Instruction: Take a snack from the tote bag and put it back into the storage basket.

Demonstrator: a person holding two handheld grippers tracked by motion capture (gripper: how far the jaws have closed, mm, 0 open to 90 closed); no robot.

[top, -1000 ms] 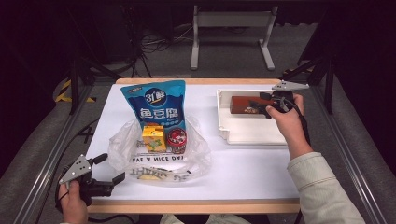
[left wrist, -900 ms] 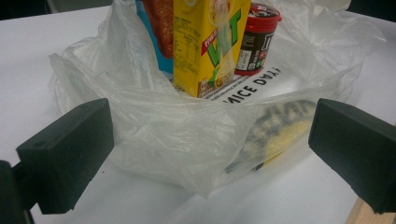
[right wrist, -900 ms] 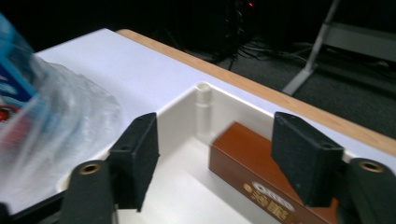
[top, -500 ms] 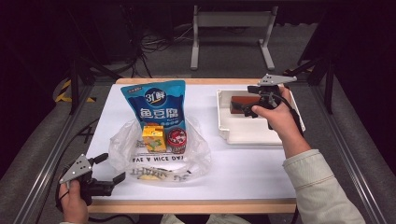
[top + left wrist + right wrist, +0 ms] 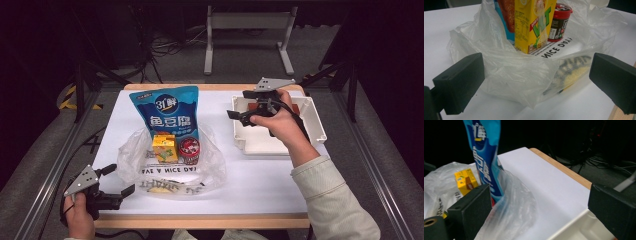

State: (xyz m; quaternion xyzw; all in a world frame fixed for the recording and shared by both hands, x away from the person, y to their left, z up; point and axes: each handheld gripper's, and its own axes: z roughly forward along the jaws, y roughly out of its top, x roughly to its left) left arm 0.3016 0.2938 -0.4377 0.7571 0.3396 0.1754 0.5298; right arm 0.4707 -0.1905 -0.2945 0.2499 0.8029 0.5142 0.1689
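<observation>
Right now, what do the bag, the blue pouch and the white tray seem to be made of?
The bag looks like thin, clear plastic film: it wrinkles and the yellow carton shows through it. The blue pouch seems glossy printed plastic film, with soft highlights on its face. The white tray is probably rigid moulded plastic with a matt finish, judging by its even walls and thick rim.

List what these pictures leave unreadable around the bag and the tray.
- Brown item in the white tray, high view: mostly behind the right gripper and hand.
- Yellowish thing in the plastic bag, left gripper view: blurred by film.
- Red cup label, high view: too small.
</observation>
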